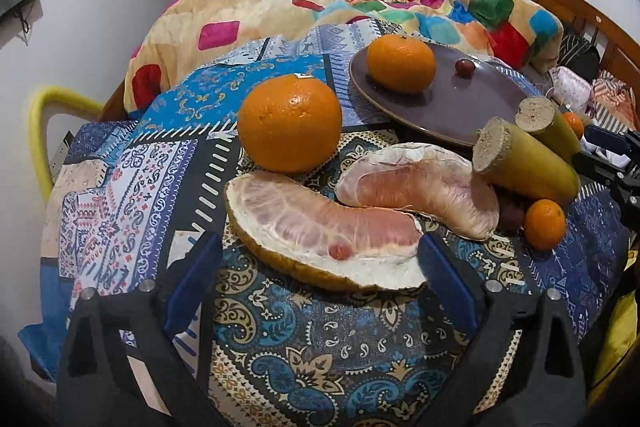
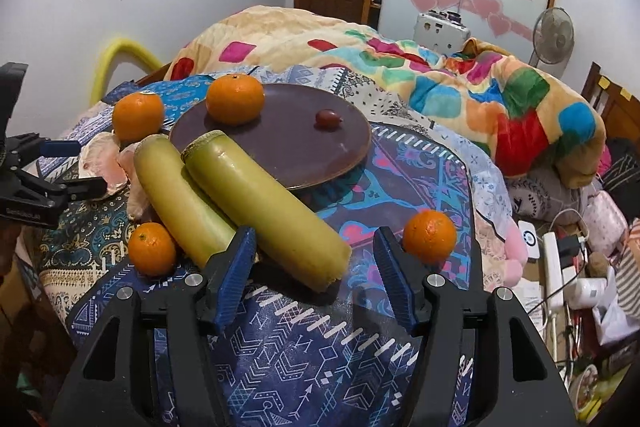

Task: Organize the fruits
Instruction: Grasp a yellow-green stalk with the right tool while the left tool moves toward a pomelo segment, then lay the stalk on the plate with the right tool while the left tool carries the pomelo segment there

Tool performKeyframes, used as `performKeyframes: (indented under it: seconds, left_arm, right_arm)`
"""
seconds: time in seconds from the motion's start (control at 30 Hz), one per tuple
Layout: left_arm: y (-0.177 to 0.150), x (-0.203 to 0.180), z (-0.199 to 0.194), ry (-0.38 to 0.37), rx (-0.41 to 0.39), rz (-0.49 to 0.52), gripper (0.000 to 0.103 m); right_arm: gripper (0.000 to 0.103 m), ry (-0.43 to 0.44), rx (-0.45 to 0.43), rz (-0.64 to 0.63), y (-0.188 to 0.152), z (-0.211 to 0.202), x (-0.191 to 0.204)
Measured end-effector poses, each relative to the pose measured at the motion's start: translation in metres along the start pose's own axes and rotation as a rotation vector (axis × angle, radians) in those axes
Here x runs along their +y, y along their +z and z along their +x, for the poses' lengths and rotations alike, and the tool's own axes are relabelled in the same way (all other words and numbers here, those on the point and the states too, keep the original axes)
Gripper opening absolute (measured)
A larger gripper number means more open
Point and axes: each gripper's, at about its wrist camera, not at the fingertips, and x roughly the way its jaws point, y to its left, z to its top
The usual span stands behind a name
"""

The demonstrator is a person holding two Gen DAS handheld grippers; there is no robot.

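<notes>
A brown plate holds one orange and a grape. A large orange sits on the cloth left of the plate. Two pomelo segments lie in front of my open, empty left gripper, whose jaws stand either side of the near one. Two yellow-green cane pieces lie by my open, empty right gripper, the end of one between its jaws. Small oranges lie either side.
The fruit lies on a patterned cloth over a small table. A bed with a colourful blanket is behind. Cables and a power strip lie at the right. A yellow chair back is at the left.
</notes>
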Motion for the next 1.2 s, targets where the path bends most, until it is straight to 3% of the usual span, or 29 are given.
performKeyframes:
  seconds: [0.33, 0.57, 0.67, 0.9, 1.07, 1.13, 1.2]
  left_arm:
    - [-0.017, 0.030, -0.005, -0.053, 0.024, -0.057, 0.102]
    - [-0.034, 0.061, -0.022, -0.001, 0.044, -0.098, 0.102]
    - [-0.037, 0.073, -0.026, 0.006, 0.054, -0.124, 0.102]
    - [-0.027, 0.075, -0.032, -0.022, 0.027, -0.146, 0.101]
    - [-0.008, 0.062, -0.015, 0.000, 0.025, -0.111, 0.101]
    - [-0.002, 0.059, -0.006, 0.006, 0.041, -0.112, 0.095]
    - [0.003, 0.057, 0.003, 0.013, 0.059, -0.106, 0.083]
  right_arm:
    - [0.057, 0.025, 0.029, -0.117, 0.010, 0.003, 0.006]
    - [0.056, 0.024, 0.069, -0.157, 0.023, 0.016, 0.012]
    - [0.044, 0.043, 0.082, -0.142, 0.024, 0.024, 0.014]
    - [0.042, 0.042, 0.079, -0.087, 0.025, 0.028, 0.012]
    - [0.036, 0.036, 0.064, -0.036, 0.018, 0.021, 0.010]
    - [0.035, 0.041, 0.059, -0.010, 0.016, 0.019, 0.006]
    - [0.034, 0.038, 0.054, 0.005, 0.014, 0.018, 0.004]
